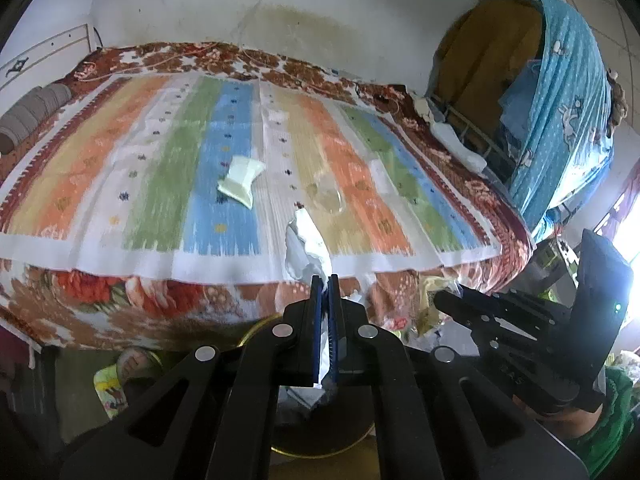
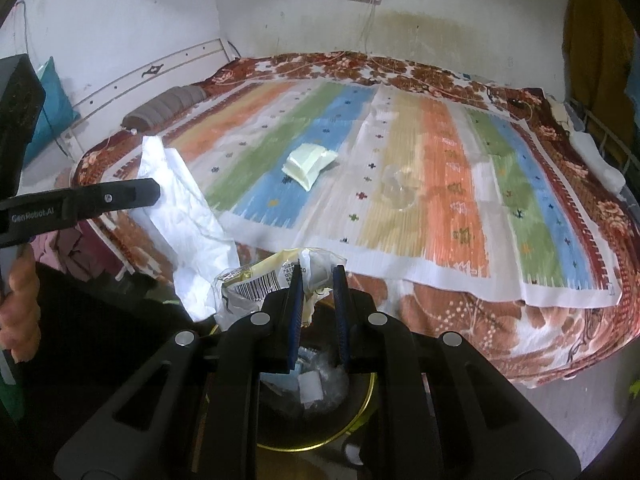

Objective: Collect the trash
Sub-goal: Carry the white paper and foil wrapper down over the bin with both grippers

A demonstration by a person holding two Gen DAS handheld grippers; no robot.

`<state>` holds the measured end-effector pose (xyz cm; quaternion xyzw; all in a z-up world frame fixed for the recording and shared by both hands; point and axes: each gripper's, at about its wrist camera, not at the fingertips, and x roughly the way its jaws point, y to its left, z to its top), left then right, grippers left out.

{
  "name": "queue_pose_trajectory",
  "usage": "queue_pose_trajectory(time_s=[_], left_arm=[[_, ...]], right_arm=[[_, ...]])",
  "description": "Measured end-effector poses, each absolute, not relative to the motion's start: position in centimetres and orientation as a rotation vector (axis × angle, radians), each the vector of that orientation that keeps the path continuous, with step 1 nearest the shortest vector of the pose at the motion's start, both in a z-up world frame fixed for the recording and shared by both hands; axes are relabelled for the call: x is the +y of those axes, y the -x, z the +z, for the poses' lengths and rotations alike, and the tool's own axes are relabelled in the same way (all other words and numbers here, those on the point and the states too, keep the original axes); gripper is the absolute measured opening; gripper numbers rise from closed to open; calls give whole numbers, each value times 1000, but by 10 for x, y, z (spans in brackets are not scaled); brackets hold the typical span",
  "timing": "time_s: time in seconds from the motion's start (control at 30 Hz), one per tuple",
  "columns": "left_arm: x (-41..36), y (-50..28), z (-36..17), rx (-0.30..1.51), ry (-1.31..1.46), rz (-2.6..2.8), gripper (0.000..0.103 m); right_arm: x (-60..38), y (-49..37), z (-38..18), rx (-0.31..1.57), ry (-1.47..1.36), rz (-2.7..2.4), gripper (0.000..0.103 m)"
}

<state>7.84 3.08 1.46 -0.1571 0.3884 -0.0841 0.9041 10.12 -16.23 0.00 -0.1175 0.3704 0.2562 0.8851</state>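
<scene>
A bed with a striped mat (image 2: 400, 184) fills both views, and a gold-rimmed bin (image 2: 360, 412) sits below at bottom centre. The left gripper (image 1: 326, 280) pinches crumpled white paper (image 1: 306, 244) over the bin. The right gripper (image 2: 318, 270), jaws narrowly parted, has a barcoded yellow wrapper (image 2: 260, 280) against its left finger. Likely next: release both, then fetch the pale packet (image 2: 308, 164) and clear plastic cup (image 2: 400, 190) mid-mat.

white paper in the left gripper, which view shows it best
The right wrist view: the white paper hangs side-on, nearly its whole crumpled length visible below the left gripper. The left wrist view shows the white paper edge-on, pinched in the left gripper.
</scene>
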Motion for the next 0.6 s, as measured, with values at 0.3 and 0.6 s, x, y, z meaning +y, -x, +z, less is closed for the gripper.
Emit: queue_pose_trajectory(time_s=[0.3,0.6], left_arm=[[9,-69,-14,898,290,-178,2],[-9,-72,-43,996,244,-138,2]], right_arm=[[-153,-87,-27,833,327,507,14],[-148,-95,-66,963,377,446,14]])
